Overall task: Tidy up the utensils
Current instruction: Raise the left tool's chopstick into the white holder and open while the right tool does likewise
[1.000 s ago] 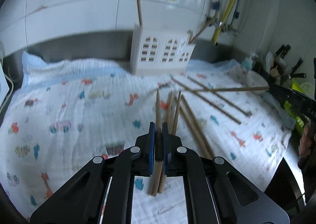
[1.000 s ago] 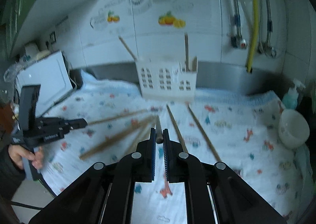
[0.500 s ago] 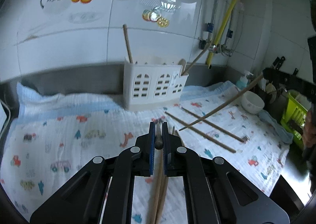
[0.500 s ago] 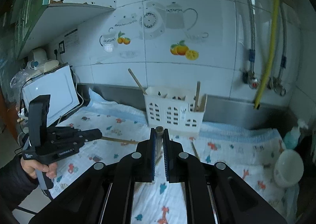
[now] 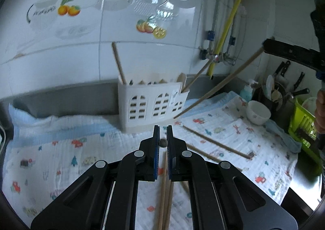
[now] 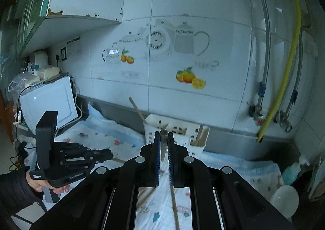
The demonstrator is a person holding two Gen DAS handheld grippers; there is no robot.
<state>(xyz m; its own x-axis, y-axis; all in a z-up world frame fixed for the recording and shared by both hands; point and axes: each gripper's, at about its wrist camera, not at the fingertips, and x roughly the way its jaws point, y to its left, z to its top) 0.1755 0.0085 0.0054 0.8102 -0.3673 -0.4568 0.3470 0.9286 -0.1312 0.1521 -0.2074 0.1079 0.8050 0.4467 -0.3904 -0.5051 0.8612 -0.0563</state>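
A white house-shaped utensil holder (image 5: 151, 102) stands on the patterned cloth (image 5: 61, 148) by the wall, with chopsticks sticking out of it. It also shows in the right wrist view (image 6: 182, 130). My left gripper (image 5: 163, 136) is shut on a wooden chopstick (image 5: 163, 142), seen end-on, held above the cloth in front of the holder. My right gripper (image 6: 163, 140) is shut on another chopstick (image 6: 163, 134), raised high; that stick (image 5: 219, 86) slants down toward the holder's right end. Loose chopsticks (image 5: 215, 142) lie on the cloth.
A white bowl (image 5: 258, 112), a soap bottle (image 5: 246, 91) and a green rack (image 5: 302, 120) stand at the right. A microwave (image 6: 48, 104) stands at the left. A yellow hose and pipes (image 6: 284, 80) run down the tiled wall.
Both grippers have lifted their chopsticks off the cloth and risen. The right one has moved up and toward the holder; the left stick now points at the camera end-on.
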